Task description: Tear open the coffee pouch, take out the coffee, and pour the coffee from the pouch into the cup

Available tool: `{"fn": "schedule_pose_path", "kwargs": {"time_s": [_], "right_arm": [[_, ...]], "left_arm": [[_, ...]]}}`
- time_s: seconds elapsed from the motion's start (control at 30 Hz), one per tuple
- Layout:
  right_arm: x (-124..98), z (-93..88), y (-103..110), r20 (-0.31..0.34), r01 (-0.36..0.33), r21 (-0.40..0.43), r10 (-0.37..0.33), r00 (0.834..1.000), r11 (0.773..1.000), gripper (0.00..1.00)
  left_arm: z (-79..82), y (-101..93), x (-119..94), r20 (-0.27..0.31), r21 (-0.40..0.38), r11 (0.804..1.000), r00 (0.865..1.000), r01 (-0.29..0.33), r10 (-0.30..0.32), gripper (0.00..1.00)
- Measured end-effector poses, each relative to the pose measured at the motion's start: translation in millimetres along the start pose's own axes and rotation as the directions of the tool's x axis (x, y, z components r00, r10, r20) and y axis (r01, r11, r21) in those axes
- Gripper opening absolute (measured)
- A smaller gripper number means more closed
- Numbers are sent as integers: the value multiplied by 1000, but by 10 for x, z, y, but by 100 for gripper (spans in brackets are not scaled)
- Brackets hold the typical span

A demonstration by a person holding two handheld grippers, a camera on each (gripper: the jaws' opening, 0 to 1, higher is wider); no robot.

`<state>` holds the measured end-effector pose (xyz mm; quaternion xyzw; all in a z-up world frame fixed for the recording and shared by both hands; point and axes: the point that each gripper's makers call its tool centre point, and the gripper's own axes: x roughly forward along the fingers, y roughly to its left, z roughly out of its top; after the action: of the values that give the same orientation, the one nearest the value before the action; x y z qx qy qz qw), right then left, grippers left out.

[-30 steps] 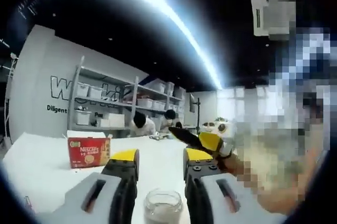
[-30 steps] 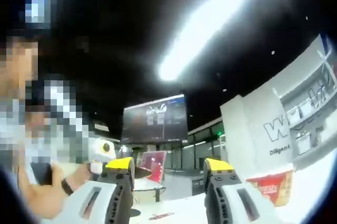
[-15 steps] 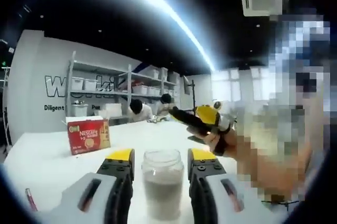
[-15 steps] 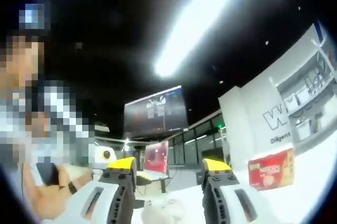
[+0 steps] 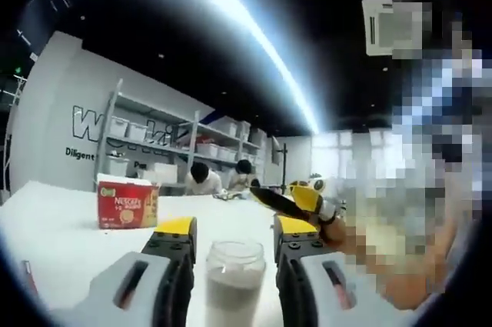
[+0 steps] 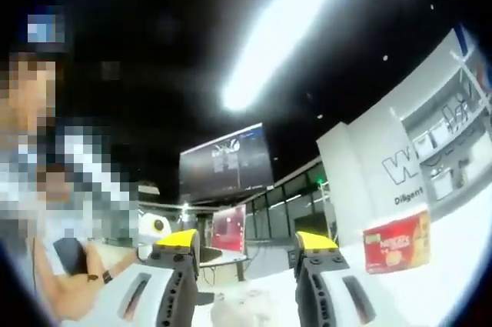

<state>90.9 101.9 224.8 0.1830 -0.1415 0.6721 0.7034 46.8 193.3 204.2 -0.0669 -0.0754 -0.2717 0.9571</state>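
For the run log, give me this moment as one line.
left gripper: open, jaws flanking glass jar | right gripper: open, holding nothing | red coffee box: closed on white table | pouch: not yet taken

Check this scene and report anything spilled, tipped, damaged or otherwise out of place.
Nothing stands out. The glass cup stands upright on the white table between the left gripper's open jaws, and the red coffee box sits upright behind it. No spill shows.

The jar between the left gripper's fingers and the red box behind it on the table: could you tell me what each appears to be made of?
The jar looks like clear glass, though clear plastic is possible: see-through wall, thick rounded rim with highlights, pale contents inside. The red Nescafé box looks like printed cardboard: flat matte faces, sharp folded edges, an open top flap.
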Motion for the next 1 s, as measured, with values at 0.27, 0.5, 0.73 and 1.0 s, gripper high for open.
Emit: {"fn": "schedule_pose_path", "kwargs": {"time_s": [0.27,0.5,0.73,1.0], "right_arm": [[5,-47,-10,-11,7,5,-7,1000,1000,50],[23,-71,30,-6,-7,3,7,1000,1000,50],[61,-20,146,-51,-20,-74,16,999,997,52],[33,-381,108,-189,-35,-97,16,982,995,61]], "left_arm": [[-63,-56,28,-28,37,999,999,19,-18,36],[-99,-15,13,-25,48,999,1000,14,-13,35],[45,3,-79,12,40,999,1000,7,-7,36],[-161,136,-135,-14,15,1000,1000,9,-9,37]]}}
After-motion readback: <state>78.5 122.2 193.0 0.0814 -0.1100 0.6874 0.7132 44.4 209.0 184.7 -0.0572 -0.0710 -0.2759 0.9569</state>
